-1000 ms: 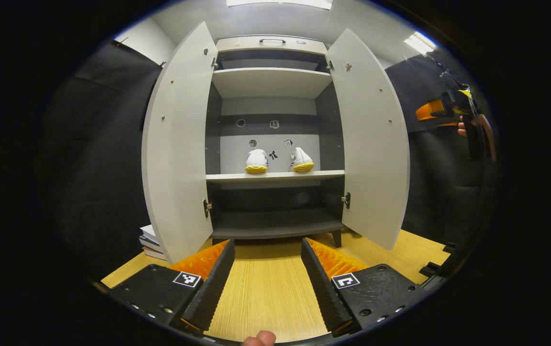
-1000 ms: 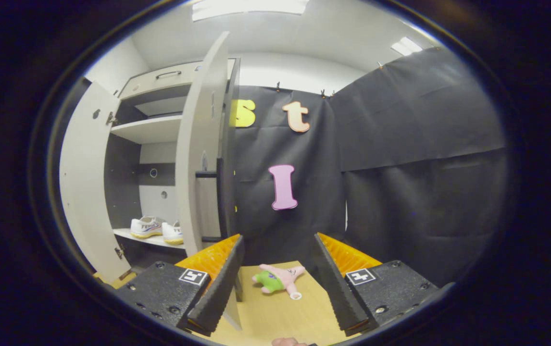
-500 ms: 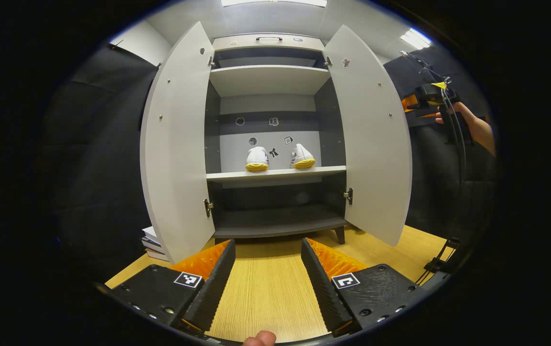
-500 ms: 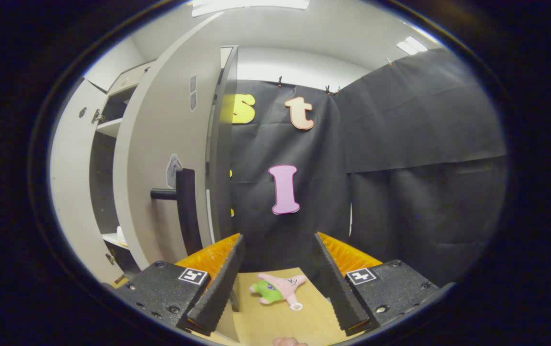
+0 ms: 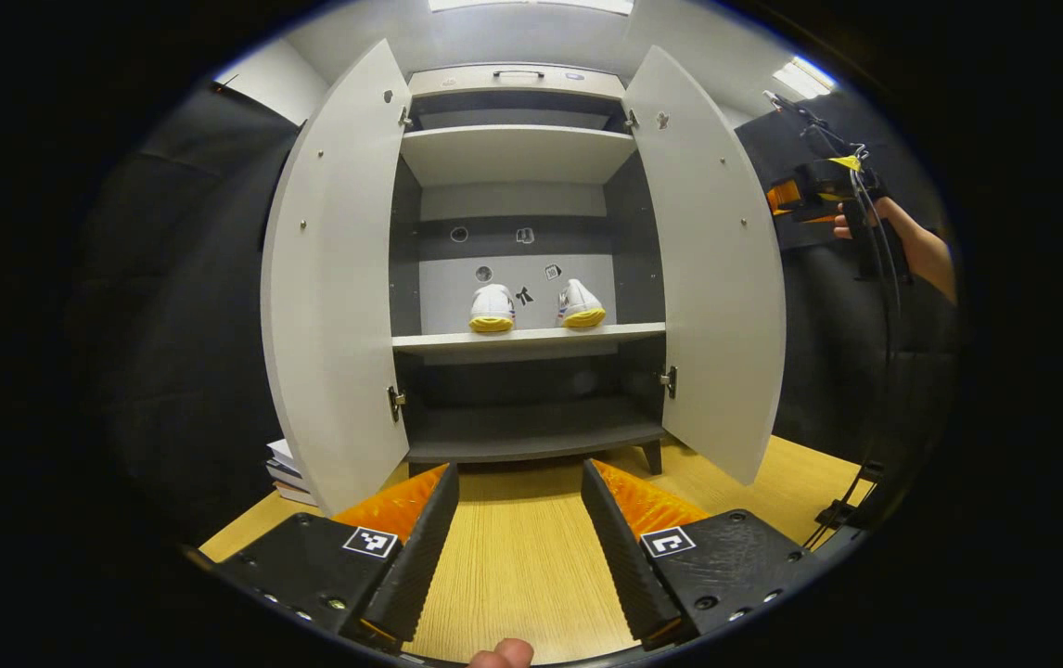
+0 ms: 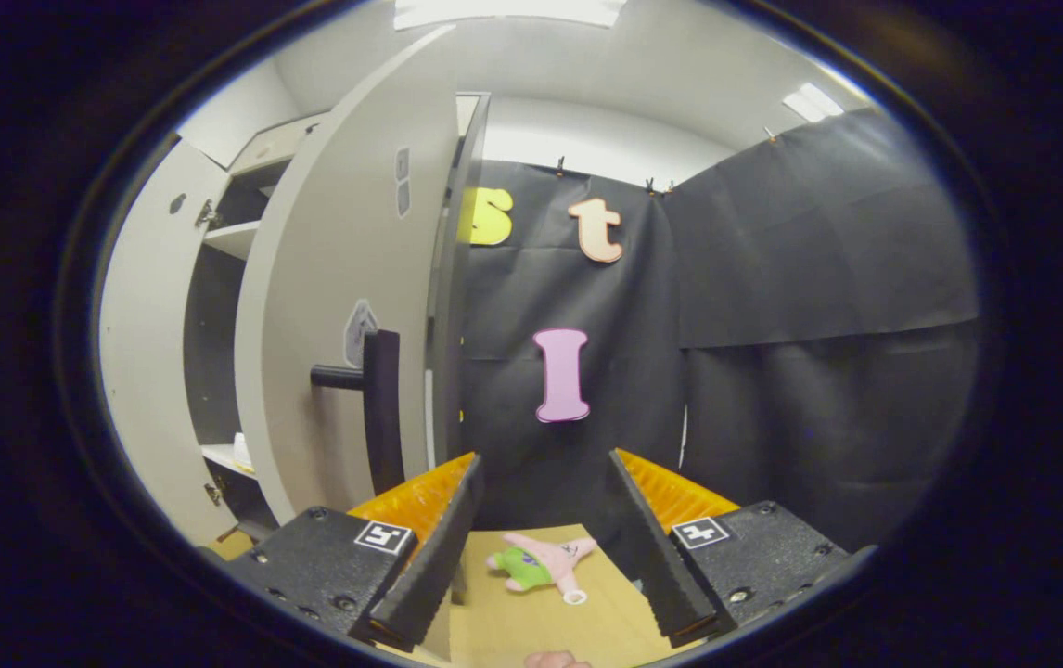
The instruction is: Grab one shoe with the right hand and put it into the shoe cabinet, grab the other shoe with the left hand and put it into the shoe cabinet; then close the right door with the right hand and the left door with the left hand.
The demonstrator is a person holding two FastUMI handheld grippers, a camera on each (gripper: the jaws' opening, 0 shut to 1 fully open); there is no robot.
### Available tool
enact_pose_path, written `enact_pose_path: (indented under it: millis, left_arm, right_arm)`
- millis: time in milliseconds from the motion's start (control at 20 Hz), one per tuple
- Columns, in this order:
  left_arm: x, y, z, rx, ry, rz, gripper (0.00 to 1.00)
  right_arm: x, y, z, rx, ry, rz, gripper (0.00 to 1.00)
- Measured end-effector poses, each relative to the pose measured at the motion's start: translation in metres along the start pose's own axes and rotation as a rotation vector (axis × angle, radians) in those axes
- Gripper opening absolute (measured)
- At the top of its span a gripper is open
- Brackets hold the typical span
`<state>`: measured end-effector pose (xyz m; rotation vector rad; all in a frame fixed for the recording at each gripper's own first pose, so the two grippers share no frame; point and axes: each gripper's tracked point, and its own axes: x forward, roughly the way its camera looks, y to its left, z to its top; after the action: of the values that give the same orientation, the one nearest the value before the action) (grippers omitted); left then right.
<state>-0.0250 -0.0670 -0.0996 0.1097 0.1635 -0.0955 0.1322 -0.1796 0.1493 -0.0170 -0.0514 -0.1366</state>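
**Shoes shelved, doors open**

Two shoes (image 5: 533,307) are sitting side by side on the shoe cabinet (image 5: 518,83)'s middle shelf, between its two open doors. A plush toy (image 6: 541,562) is lying on the wooden floor (image 5: 513,566). Both the left gripper (image 5: 515,529) and right gripper (image 6: 541,529) are hovering spread, well apart from the shoes, the right one just beside the right door (image 6: 337,278)'s handle (image 6: 381,408).

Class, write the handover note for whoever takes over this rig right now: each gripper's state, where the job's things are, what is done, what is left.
Left gripper: open, empty, facing the cabinet.
Right gripper: open, empty, beside the right door's outer face, near its handle.
Both shoes stand on the middle shelf.
Done: shoes stowed.
Left: both doors, right and left, stand open; close right, then left.
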Motion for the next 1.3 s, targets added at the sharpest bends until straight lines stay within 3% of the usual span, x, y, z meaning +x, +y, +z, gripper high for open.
enact_pose_path:
  millis: [50,400,750,1050,1100,1150,1300]
  left_arm:
    - [0.000,0.001,0.000,0.000,0.000,0.002,0.80]
    - [-0.006,0.025,-0.004,0.000,0.005,0.051,0.81]
    - [-0.011,0.067,-0.009,-0.014,0.020,0.140,0.81]
    - [-0.016,0.091,-0.007,-0.027,0.013,0.198,0.81]
    - [-0.016,0.092,-0.006,-0.028,0.010,0.203,0.80]
    - [-0.016,0.094,-0.006,-0.028,0.009,0.206,0.80]
    - [-0.017,0.092,-0.004,-0.026,0.003,0.206,0.80]
  right_arm:
    - [-0.002,0.009,0.000,0.003,0.001,0.012,0.87]
    - [-0.003,0.082,0.001,0.006,-0.015,0.110,0.88]
    - [0.031,0.169,-0.002,0.031,-0.003,0.213,0.89]
    - [0.037,0.173,-0.003,0.032,0.004,0.205,0.89]
    - [0.037,0.172,-0.002,0.035,0.001,0.193,0.84]
    - [0.035,0.170,0.001,0.040,-0.009,0.189,0.90]
    - [0.011,0.155,0.004,0.025,-0.042,0.183,0.89]
